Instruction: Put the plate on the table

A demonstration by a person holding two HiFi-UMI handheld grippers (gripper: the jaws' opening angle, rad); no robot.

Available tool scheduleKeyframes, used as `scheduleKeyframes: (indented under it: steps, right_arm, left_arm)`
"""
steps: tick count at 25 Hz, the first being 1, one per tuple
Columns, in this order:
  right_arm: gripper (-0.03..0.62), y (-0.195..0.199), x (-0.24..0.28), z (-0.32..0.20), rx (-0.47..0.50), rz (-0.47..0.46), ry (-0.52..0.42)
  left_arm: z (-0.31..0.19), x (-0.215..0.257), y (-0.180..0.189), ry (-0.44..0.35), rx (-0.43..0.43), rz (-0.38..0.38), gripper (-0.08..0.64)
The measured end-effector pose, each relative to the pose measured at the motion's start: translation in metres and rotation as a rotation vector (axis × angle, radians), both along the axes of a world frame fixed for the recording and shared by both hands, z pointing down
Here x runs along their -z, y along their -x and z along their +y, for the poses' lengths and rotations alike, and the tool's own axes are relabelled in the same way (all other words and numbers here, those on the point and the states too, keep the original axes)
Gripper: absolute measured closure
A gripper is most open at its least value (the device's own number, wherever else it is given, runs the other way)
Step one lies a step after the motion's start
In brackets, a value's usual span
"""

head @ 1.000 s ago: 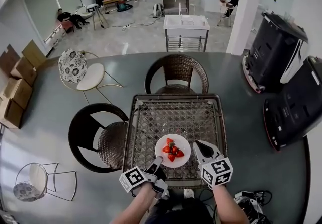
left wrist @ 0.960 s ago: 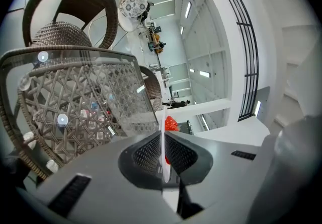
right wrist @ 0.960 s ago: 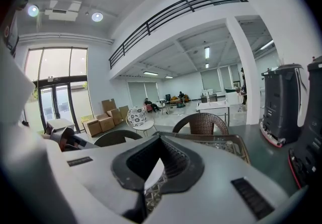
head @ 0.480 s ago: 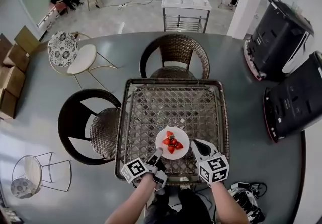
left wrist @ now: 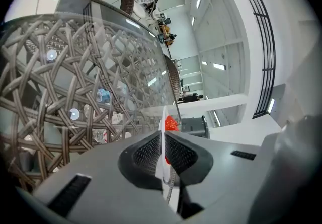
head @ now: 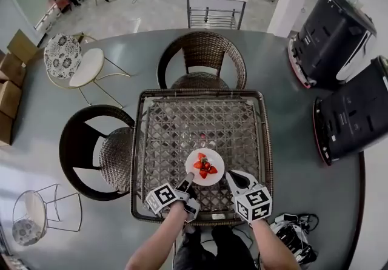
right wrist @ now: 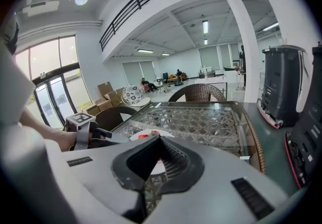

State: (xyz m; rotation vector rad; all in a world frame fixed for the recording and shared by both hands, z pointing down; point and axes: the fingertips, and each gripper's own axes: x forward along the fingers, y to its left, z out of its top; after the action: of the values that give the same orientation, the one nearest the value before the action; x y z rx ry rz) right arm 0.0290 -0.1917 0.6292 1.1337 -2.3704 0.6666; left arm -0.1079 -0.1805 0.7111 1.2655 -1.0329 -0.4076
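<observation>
stage: judged near the end, only final set-down and release left | left tool (head: 189, 179): clamped on near rim of round white plate (head: 218, 162) | right tool (head: 233, 175): parted, holding nothing, just beside plate's right rim | plate: carrying red strawberry pieces (head: 205, 165), at near side of square glass-topped wicker table (head: 182, 123); resting or just above, unclear

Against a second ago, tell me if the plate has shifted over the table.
Yes, slightly. The plate, held by the left gripper, is now farther from the near rim of the table, toward its middle.
</observation>
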Motion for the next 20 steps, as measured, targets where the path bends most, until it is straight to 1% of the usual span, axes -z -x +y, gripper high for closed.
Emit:
scheduleKeyframes:
  steps: [10,15,20]
  right_arm:
    - [0.588,-0.008,-0.013,-0.003,0.002,0.002,0.044]
    - [0.588,-0.011,-0.015,-0.005,0.006,-0.004,0.049]
    - [0.588,-0.019,-0.018,-0.005,0.001,0.002,0.049]
  left_arm:
    - [-0.002,-0.013,-0.013,0.025,-0.02,-0.008,0.542]
    - [-0.004,-0.016,-0.015,0.031,-0.033,-0.036,0.541]
    - [-0.004,-0.019,-0.017,0.034,-0.029,-0.042,0.543]
